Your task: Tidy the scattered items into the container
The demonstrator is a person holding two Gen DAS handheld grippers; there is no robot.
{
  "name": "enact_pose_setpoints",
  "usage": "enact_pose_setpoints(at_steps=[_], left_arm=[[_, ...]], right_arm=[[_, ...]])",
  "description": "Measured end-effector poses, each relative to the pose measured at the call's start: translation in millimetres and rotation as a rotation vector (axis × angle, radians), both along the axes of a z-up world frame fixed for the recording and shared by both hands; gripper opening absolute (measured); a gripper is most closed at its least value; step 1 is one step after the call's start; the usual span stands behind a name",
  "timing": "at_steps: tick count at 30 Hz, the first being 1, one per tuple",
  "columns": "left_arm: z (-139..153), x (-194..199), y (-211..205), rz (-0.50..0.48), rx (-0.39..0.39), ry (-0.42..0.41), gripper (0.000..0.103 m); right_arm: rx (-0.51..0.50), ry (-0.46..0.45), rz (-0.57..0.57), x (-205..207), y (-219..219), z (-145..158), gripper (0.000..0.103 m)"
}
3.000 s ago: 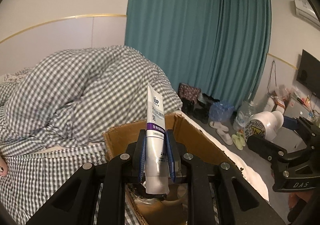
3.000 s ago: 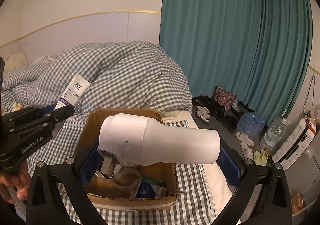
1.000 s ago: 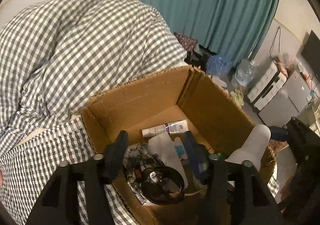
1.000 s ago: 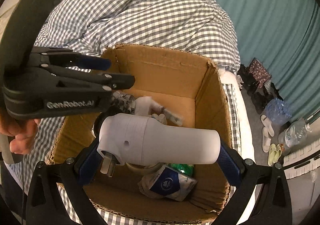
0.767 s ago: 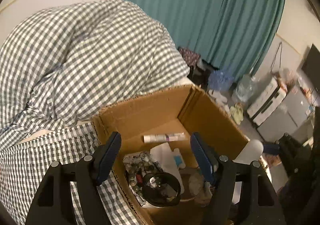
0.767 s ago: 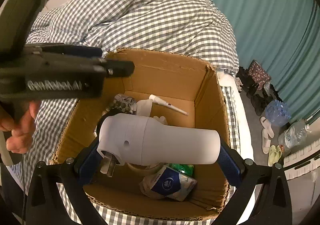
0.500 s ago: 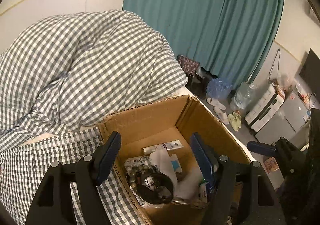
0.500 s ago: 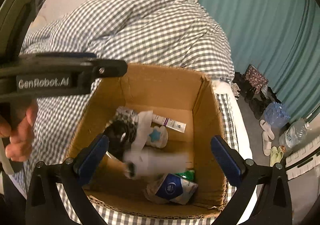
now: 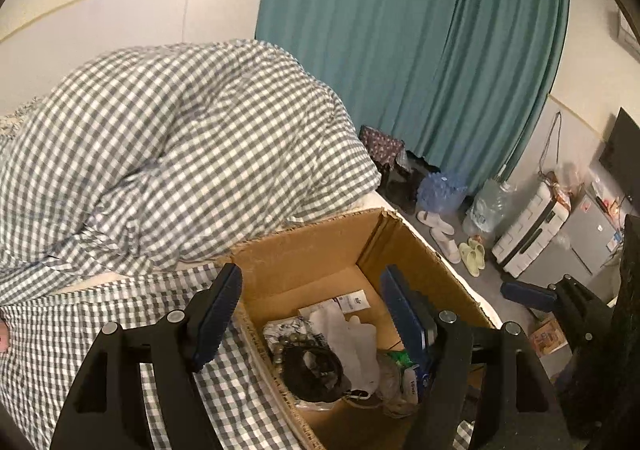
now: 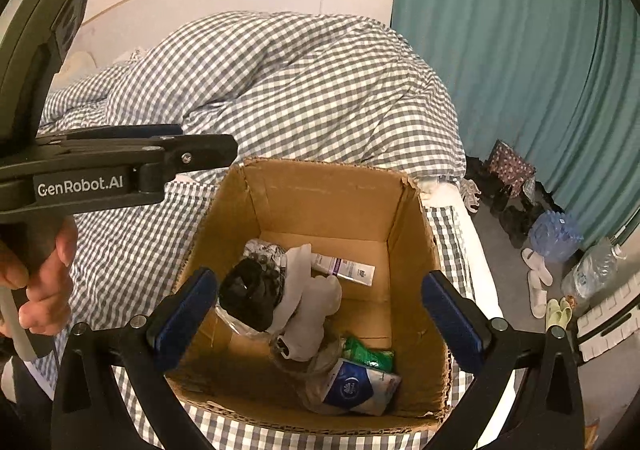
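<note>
Both grippers hang over the cardboard box (image 10: pixel 412 234), jaws apart and empty. The white dryer (image 10: pixel 308 314) lies inside beside the tube (image 10: pixel 344 268).

Checked duvet (image 9: pixel 180 154), teal curtain (image 9: pixel 400 50), slippers (image 9: pixel 440 230), white suitcase (image 9: pixel 528 234) on floor.

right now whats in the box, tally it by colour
white: 2, the tube and the hair dryer
black: 1, a black bundle
green: 1, a green packet
blue and white: 1, a pack
patterned grey: 1, a pouch
total: 6 I can tell apart in the box; some clear wrapping is unclear
</note>
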State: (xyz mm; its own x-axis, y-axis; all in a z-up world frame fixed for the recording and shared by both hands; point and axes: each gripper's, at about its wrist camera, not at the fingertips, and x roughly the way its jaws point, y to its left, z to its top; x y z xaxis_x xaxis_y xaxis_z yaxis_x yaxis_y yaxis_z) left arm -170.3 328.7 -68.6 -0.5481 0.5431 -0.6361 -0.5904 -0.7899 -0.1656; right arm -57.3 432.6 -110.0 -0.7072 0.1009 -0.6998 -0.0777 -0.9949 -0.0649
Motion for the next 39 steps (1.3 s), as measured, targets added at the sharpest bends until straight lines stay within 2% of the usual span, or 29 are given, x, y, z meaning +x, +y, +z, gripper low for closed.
enact_pose_setpoints(at_steps=[7, 9, 19, 21, 26, 33, 39], left_arm=[[21.5, 9.7, -31.1, 0.038, 0.018, 0.044, 0.076], [28.2, 13.0, -41.4, 0.051, 0.026, 0.059, 0.082], [56.8, 32.5, -97.2, 0.113, 0.066, 0.119, 0.093], [60.3, 36.6, -106.9, 0.128, 0.071, 0.127, 0.098], [67.2, 43.8, -132.5, 0.153, 0.096, 0.129, 0.103], [75.2, 53.3, -168.5, 0.21, 0.107, 0.161, 0.103], [83.0, 71.6, -189.8, 0.254, 0.055, 0.24, 0.103]], right_arm=[[0.012, 0.064, -0.017, 7.1, -14.2, 21.3, 0.103], [0.013, 0.094, -0.019, 10.5, -20.7, 28.9, 0.103], [0.012, 0.167, 0.002, 20.6, -55.1, 51.0, 0.103], [0.015, 0.179, 0.002, 21.9, -61.1, 54.5, 0.103], [-0.001, 0.199, 0.016, 25.3, -73.0, 61.9, 0.103], [-0.003, 0.211, 0.044, 28.7, -93.5, 67.8, 0.103], [-0.02, 0.228, 0.071, 33.5, -109.3, 73.0, 0.103]])
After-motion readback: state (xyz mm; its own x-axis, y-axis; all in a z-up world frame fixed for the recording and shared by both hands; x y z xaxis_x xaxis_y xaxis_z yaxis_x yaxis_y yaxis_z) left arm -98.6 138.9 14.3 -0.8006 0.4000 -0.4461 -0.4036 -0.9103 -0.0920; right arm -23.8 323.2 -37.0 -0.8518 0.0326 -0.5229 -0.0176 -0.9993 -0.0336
